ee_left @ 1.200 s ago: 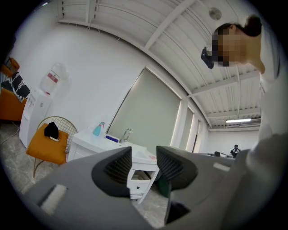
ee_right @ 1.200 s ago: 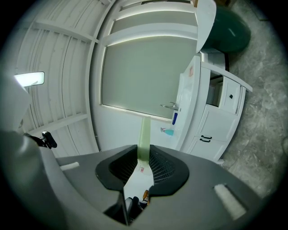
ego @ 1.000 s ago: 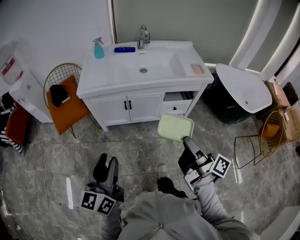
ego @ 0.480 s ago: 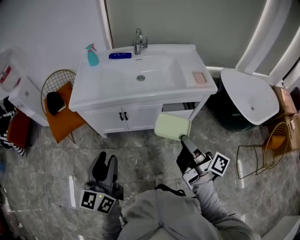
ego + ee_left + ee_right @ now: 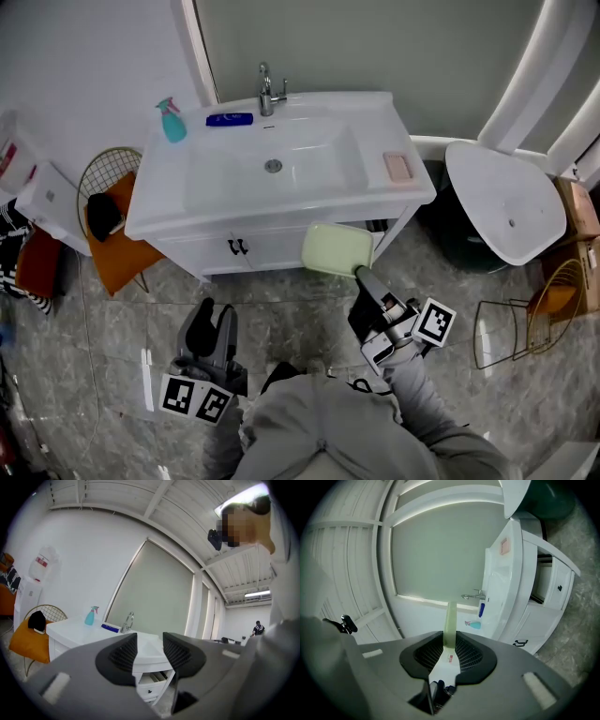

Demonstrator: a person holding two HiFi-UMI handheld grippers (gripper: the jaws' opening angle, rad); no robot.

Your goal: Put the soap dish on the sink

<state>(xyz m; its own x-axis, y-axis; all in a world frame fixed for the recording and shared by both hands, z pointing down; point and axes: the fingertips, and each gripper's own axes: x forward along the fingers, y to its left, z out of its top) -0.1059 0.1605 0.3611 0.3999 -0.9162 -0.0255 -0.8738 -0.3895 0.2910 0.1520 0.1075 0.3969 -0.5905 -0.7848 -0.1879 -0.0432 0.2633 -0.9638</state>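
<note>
The soap dish (image 5: pixel 337 249), a pale green rounded tray, hangs in front of the vanity's drawers, just below the counter's front edge. My right gripper (image 5: pixel 361 274) is shut on its near edge. In the right gripper view the soap dish (image 5: pixel 450 620) shows edge-on between the pads of the right gripper (image 5: pixel 450 641). The white sink (image 5: pixel 375 122) stands ahead with a faucet (image 5: pixel 266 89) at its back. My left gripper (image 5: pixel 211 328) is held low over the floor at the left. Its jaws stand apart in the left gripper view (image 5: pixel 150 651), with nothing between them.
On the counter sit a teal spray bottle (image 5: pixel 172 120), a blue item (image 5: pixel 230 119) and a pink bar (image 5: pixel 397 167). An orange wire chair (image 5: pixel 112 234) stands left of the vanity. A white tub-like piece (image 5: pixel 506 202) and a wire basket (image 5: pixel 544 300) stand at the right.
Both grippers and the camera have come closer to the vanity. The green dish, still gripped, now overlaps the cabinet front just under the counter.
</note>
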